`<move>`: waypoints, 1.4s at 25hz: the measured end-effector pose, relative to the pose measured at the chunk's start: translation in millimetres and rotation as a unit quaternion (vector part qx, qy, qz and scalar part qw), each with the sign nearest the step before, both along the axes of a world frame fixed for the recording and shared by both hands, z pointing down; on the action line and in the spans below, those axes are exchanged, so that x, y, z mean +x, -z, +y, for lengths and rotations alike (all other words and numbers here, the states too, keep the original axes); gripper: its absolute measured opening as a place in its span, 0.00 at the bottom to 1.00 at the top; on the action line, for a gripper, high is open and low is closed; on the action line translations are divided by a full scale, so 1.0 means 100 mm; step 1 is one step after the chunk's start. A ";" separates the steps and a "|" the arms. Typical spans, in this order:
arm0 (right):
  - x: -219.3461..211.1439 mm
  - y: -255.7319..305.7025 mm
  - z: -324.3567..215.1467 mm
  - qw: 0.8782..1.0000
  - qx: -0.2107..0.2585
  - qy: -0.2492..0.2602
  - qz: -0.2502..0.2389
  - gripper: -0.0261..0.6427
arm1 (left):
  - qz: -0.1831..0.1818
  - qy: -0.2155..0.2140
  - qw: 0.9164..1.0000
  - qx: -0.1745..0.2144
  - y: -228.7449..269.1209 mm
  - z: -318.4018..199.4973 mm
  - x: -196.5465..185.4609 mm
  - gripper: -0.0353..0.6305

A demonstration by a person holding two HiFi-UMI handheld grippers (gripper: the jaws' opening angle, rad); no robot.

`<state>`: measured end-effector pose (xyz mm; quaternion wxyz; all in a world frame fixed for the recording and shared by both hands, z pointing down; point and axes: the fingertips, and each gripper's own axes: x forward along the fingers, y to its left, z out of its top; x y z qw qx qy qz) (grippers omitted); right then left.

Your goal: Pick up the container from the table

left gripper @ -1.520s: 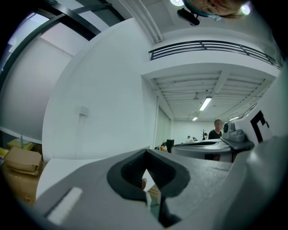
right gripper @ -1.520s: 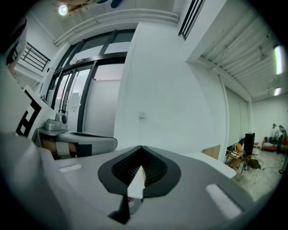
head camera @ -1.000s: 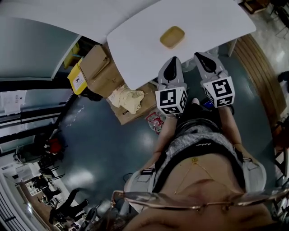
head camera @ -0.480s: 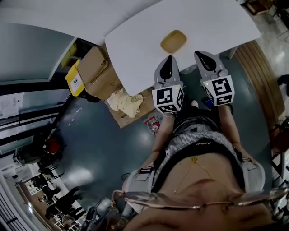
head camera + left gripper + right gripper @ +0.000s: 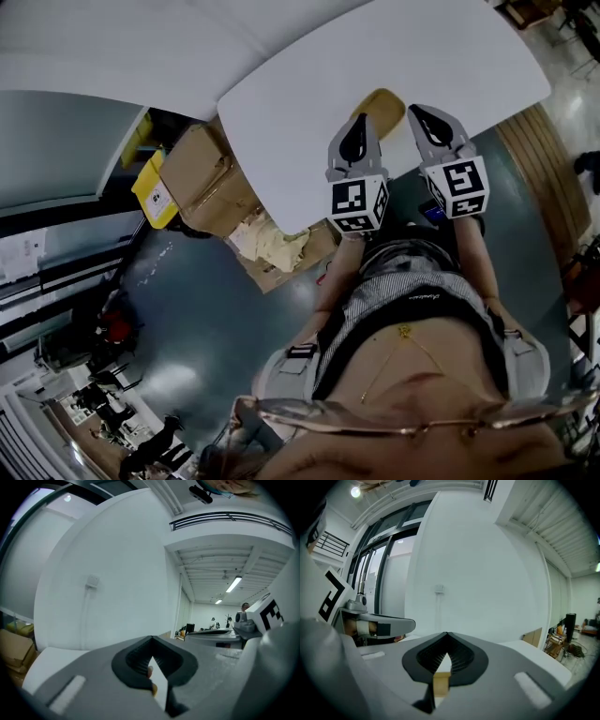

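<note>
The yellow container (image 5: 386, 101) lies on the white bench (image 5: 300, 84) near its near edge, between the two gripper tips. The left gripper (image 5: 357, 127) and the right gripper (image 5: 422, 117) both have jaws pressed together and hold nothing, poised over the bench just beside the container.

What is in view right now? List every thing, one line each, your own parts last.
table: one, white, top of the head view
container: one, tan, on the table between the two tool tips
cardboard boxes: about three, brown, on the floor left of the table
yellow bin: one, beside the boxes
crumpled material: one heap, cream, in the open box
left tool: one, grey with marker cube, jaws together, over the table edge
right tool: one, grey with marker cube, jaws together, beside the container
</note>
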<state>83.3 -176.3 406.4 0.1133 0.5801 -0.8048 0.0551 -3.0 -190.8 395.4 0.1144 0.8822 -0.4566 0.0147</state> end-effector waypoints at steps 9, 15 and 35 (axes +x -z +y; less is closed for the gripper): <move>-0.21 -0.11 -0.44 1.000 -0.007 -0.013 0.016 0.08 | -0.003 -0.016 1.000 -0.023 -0.23 -0.38 -0.22 0.05; -0.30 -0.21 -0.62 0.999 -0.026 -0.008 0.021 0.08 | -0.005 -0.012 0.999 -0.035 -0.30 -0.50 -0.29 0.05; 0.09 -0.83 -1.30 0.989 -0.097 0.103 0.043 0.08 | -0.040 0.126 0.986 -0.096 -0.88 -0.93 -0.19 0.05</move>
